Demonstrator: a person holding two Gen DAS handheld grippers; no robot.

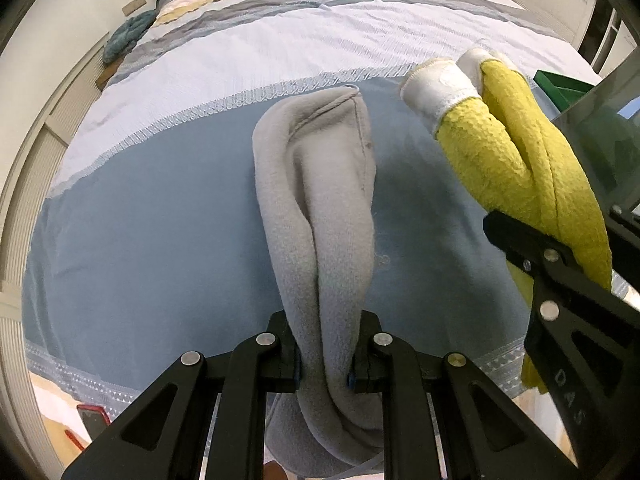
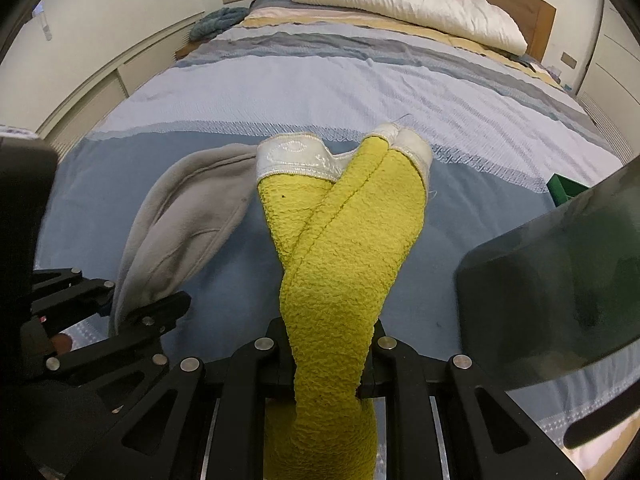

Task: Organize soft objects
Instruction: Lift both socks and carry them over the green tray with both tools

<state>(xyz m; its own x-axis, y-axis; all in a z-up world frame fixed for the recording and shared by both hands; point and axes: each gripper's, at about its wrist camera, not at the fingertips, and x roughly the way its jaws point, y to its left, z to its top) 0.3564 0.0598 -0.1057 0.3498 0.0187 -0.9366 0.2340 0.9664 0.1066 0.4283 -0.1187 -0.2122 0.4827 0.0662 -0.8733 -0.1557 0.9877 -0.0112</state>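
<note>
My left gripper [image 1: 326, 360] is shut on a grey fleece cloth [image 1: 320, 184], which hangs bunched from its jaws above the blue band of the bedspread [image 1: 160, 220]. Beside it on the right, my right gripper [image 1: 568, 240] is shut on a yellow terry towel [image 1: 500, 160] with a white end band. In the right wrist view the yellow towel [image 2: 344, 240] hangs twisted from the right gripper [image 2: 326, 360]. The grey cloth [image 2: 184, 216] and the left gripper [image 2: 128, 296] show at the left. Both cloths hang close together; I cannot tell whether their far ends touch the bed.
The striped bedspread [image 2: 360, 80] runs back to a white pillow [image 2: 408, 0] and a wooden headboard. A teal cloth [image 1: 128, 32] lies by the bed's left edge. A green box [image 2: 568, 192] and a dark curved panel [image 2: 552, 280] stand at the right. A red object [image 1: 94, 416] lies low left.
</note>
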